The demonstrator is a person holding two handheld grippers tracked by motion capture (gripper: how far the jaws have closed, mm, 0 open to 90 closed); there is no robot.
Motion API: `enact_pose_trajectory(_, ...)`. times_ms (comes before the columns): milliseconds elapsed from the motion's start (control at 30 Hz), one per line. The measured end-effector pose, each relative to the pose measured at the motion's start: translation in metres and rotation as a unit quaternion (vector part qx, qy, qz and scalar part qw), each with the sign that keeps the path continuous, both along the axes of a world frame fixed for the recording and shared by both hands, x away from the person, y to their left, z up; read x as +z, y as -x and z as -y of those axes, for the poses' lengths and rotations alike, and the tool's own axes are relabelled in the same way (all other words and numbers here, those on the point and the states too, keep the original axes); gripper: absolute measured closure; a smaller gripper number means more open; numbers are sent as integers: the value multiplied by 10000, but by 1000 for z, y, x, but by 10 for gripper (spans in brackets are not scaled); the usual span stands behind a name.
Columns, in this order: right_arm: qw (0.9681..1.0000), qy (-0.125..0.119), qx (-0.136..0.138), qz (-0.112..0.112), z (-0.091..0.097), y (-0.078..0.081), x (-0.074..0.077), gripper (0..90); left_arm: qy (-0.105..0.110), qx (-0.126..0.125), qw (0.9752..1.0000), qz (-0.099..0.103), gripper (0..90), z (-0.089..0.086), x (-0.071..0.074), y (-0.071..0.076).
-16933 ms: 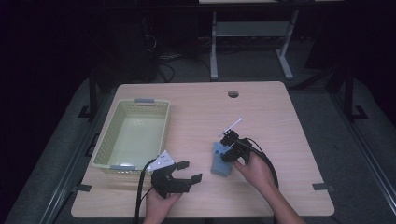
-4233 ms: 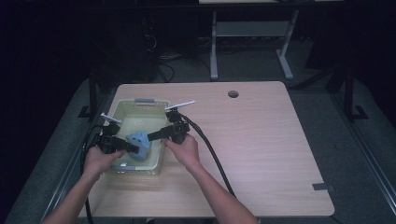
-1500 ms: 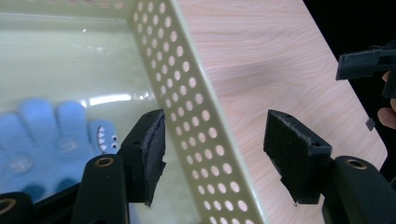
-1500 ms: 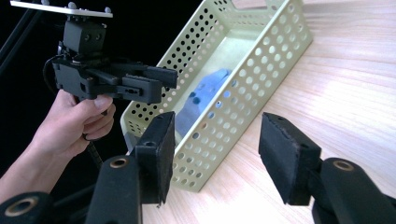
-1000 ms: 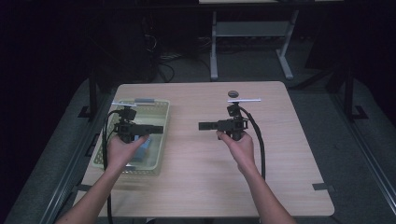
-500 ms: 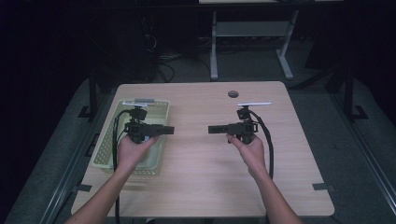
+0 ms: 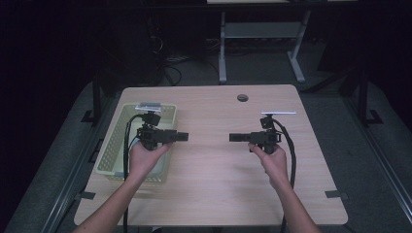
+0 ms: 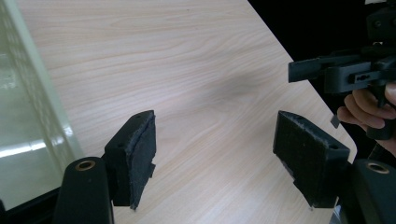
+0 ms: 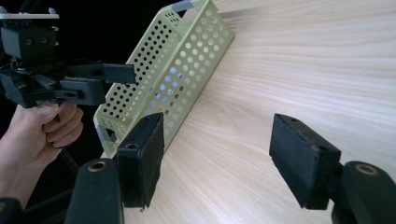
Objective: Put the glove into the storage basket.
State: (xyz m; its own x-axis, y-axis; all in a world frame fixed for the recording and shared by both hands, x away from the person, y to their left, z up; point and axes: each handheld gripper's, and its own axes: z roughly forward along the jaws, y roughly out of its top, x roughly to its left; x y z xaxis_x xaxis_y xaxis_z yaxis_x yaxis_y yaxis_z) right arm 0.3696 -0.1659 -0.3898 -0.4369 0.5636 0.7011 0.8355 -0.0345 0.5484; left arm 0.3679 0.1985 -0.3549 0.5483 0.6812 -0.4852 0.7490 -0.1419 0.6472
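Observation:
A pale green perforated basket (image 7: 114,138) stands on the left side of the wooden table (image 7: 218,194). My left gripper (image 7: 182,136) is held level over the basket's right rim and points right. It is open, with only bare wood between its pads (image 8: 215,135). My right gripper (image 7: 234,137) hovers right of the table's middle and points left, facing the other one. It is open, its jaws have just been opening, and nothing lies between them (image 9: 217,140). Something blue (image 9: 164,87) shows through the holes of the basket wall (image 9: 187,56).
A round cable hole (image 7: 242,97) is near the table's far edge. The basket has a grey handle (image 7: 148,104) at its far end. A desk frame (image 7: 262,34) stands on the dark floor beyond the table. Cables trail from both grippers toward the person.
Both hands have shifted to the right. The left gripper came from over the basket's inside to its right rim. The right gripper drew away from the middle and a little nearer to the person.

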Motion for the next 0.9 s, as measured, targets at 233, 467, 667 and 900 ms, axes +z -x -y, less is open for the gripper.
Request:
enact_pose_trajectory(233,9999,76,-110,-45,14,5,-7,342,-8,-173,9998,49,298,11,1,6)
enact_pose_trajectory(467,9997,92,-229,-87,26,9,-12,342,-10,-273,9996,68,298,19,-1,10)
enact_pose_trajectory(667,9994,110,-289,-133,38,14,-16,337,-47,-366,9992,164,298,27,-4,15)
enact_pose_trajectory(900,9991,126,-382,-115,47,18,-18,335,69,-416,9991,102,296,29,-9,18)
